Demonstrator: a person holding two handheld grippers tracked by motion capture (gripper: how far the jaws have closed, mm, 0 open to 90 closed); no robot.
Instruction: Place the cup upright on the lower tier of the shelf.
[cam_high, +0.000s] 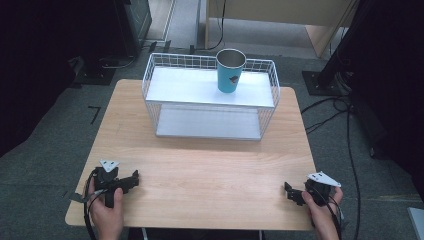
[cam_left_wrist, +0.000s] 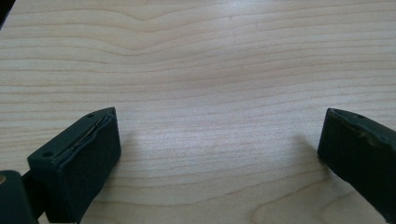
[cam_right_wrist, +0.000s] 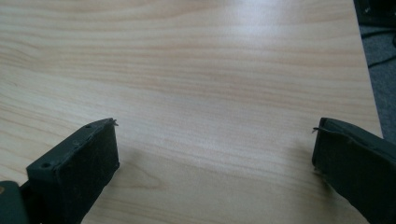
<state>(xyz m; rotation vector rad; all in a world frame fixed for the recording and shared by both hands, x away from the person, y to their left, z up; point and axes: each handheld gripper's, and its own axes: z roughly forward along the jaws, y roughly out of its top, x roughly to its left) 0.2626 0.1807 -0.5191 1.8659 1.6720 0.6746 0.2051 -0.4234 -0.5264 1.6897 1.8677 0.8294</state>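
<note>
Left gripper: I see it at the near left corner of the table, close to the near edge, held in a hand. In the left gripper view its jaws stand wide apart with only bare wood between them; it has hold of nothing.

Right gripper: near right corner, close to both the near and the right edge, in the other hand. In the right gripper view the jaws are spread just as wide, and nothing sits between them.

Cup: the teal cup stands upright on the top shelf of the white wire rack, right of the shelf's middle, well apart from both grippers.

Rack: it sits at the far side of the table, its lower shelf bare, its front open toward me.

Open room: I have a broad stretch of bare wood between the grippers and the rack, and between the two grippers.

Edges: the right gripper view shows the table's right edge with grey floor beyond it.

Views: the high view gives me the rack and cup; each gripper view gives me the jaw gap and wood grain up close.
</note>
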